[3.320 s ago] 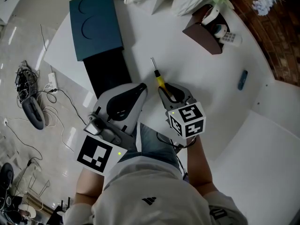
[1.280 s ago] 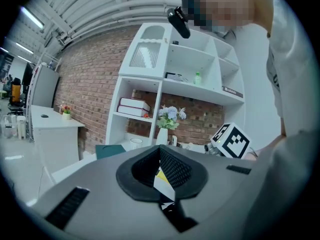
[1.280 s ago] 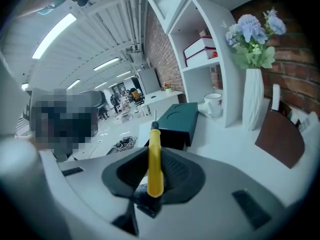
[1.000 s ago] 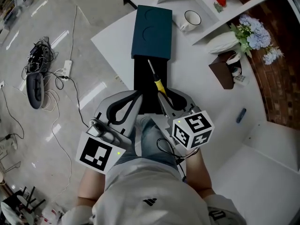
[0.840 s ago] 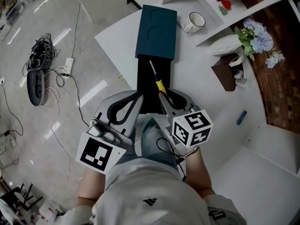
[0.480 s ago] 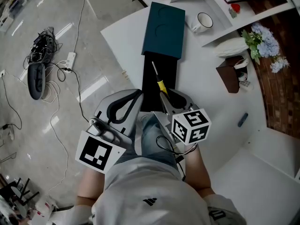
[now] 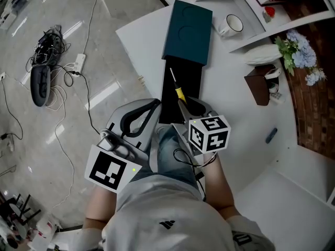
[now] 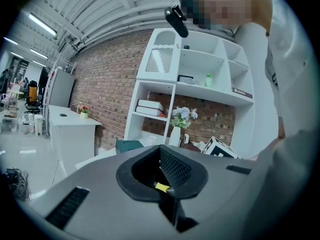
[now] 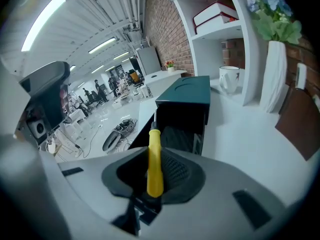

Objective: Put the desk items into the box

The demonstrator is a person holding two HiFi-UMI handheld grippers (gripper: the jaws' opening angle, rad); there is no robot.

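My right gripper (image 7: pixel 184 104) is shut on a screwdriver (image 7: pixel 179 92) with a yellow handle. Its metal shaft points forward over the open black box (image 7: pixel 180 82). The box's teal lid (image 7: pixel 188 31) lies at the far end of the box. In the right gripper view the screwdriver (image 9: pixel 154 161) stands upright between the jaws of that gripper (image 9: pixel 156 183), with the black box (image 9: pixel 182 124) right behind it. My left gripper (image 7: pixel 157 102) hangs beside the box's near left corner, shut and with nothing in it; in its own view, the left gripper (image 8: pixel 167 185).
A white desk (image 7: pixel 235 129) carries a mug (image 7: pixel 232 24), a white vase (image 7: pixel 261 54) with flowers, a brown holder (image 7: pixel 260 90) and a small blue item (image 7: pixel 270 135). White shelves stand at the back right. Cables (image 7: pixel 42 72) lie on the floor to the left.
The right gripper has carried the screwdriver from over the bare desk to over the open box. In the last second the grip is unchanged and the left gripper stays still.
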